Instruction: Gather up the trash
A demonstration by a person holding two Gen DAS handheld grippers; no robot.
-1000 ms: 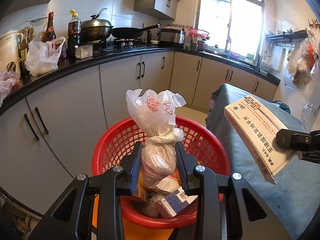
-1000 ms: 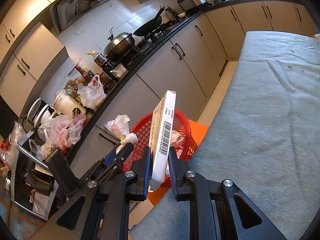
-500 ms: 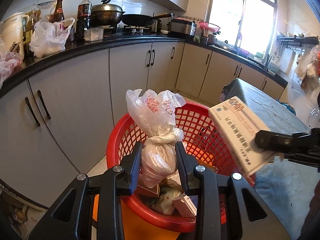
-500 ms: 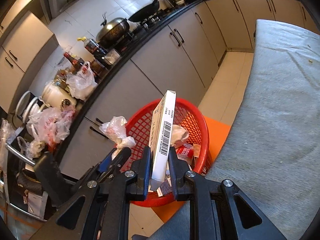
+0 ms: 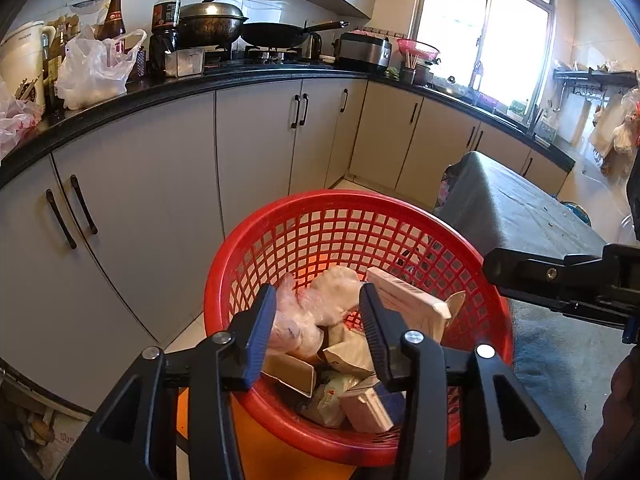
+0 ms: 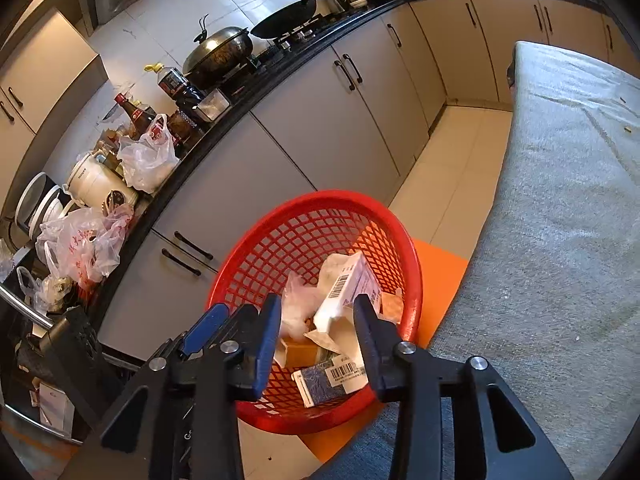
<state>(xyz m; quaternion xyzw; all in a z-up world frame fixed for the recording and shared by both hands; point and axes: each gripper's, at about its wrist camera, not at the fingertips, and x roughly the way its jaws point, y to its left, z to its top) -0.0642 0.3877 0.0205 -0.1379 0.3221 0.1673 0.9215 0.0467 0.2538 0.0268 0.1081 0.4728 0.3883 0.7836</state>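
Jaws, left: my left gripper point(image 5: 318, 326) has just been opening; its pads stand apart over the basket and press on nothing.
Jaws, right: my right gripper point(image 6: 316, 334) has also just been opening; its pads stand apart too, nothing pinched between them.
Knotted bag: the clear plastic bag point(image 5: 298, 320) lies loose inside the red basket point(image 5: 280, 216), on top of the other rubbish, toward the basket's left wall as my left camera sees it.
Long carton: the white barcoded box point(image 6: 348, 288) lies tilted in the same basket, one end leaning up toward the far-right wall, touching the bag and the scraps beneath it.
Other rubbish: a blue-and-white box point(image 6: 330, 378) lies at the near side of the basket floor, beside a brown carton point(image 6: 302, 354) and crumpled wrappers.
Basket's place: it stands on an orange seat point(image 6: 438, 270), just beside the near corner of the grey-covered table point(image 6: 560, 240), between that table and the cabinets point(image 5: 256, 148).
Counter edge: a lidded wok point(image 5: 210, 24), a black pan point(image 5: 280, 34), sauce bottles point(image 5: 164, 20) and white plastic bags point(image 5: 94, 70) stand along the black worktop above the cabinets.
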